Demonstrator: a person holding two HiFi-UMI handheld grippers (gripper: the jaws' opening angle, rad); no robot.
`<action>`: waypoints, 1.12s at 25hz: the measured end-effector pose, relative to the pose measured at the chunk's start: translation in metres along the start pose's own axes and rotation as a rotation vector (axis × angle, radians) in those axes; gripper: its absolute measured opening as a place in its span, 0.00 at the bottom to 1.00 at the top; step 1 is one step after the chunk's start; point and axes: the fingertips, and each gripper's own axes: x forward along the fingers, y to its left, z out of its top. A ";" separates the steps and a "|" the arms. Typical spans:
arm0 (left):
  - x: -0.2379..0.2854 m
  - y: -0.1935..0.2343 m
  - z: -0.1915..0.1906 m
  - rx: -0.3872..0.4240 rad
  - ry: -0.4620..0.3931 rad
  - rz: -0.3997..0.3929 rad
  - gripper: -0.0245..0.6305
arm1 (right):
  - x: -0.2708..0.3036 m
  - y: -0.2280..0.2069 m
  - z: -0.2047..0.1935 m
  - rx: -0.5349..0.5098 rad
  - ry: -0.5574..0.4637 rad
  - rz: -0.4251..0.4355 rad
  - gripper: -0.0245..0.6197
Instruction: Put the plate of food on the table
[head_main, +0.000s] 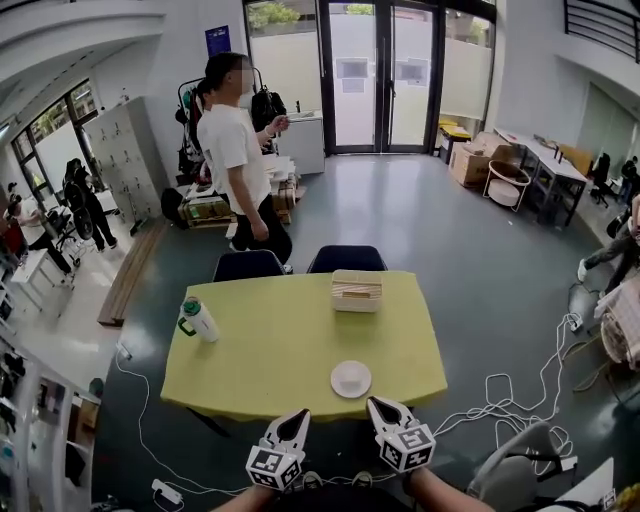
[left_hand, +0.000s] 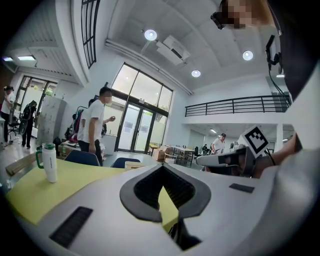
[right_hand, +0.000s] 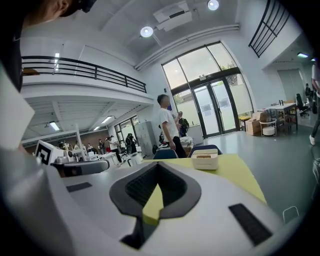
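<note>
A small white plate (head_main: 351, 379) lies near the front edge of the yellow table (head_main: 270, 350); I cannot tell whether anything is on it. Both grippers hang just in front of that edge, below the plate in the head view. My left gripper (head_main: 297, 414) is shut with nothing between its pads, its tips (left_hand: 162, 167) pointing across the tabletop. My right gripper (head_main: 377, 404) is also shut and empty, its tips (right_hand: 157, 164) meeting over the yellow surface. Neither touches the plate, which both gripper views hide behind the jaws.
A white-and-green bottle (head_main: 199, 320) stands at the table's left. A pale box (head_main: 356, 290) sits at the far edge. Two dark chairs (head_main: 247, 265) stand behind the table, with a person (head_main: 238, 150) beyond them. White cables (head_main: 510, 390) trail on the floor to the right.
</note>
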 end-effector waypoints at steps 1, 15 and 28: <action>0.000 0.000 0.000 -0.001 0.000 0.000 0.05 | -0.001 0.000 0.002 -0.001 -0.003 -0.001 0.05; -0.002 0.006 -0.006 -0.015 0.016 0.001 0.05 | 0.006 0.015 0.002 -0.056 -0.002 0.025 0.05; -0.003 0.013 -0.014 -0.022 0.040 -0.015 0.05 | 0.008 0.014 -0.008 -0.044 0.011 -0.007 0.05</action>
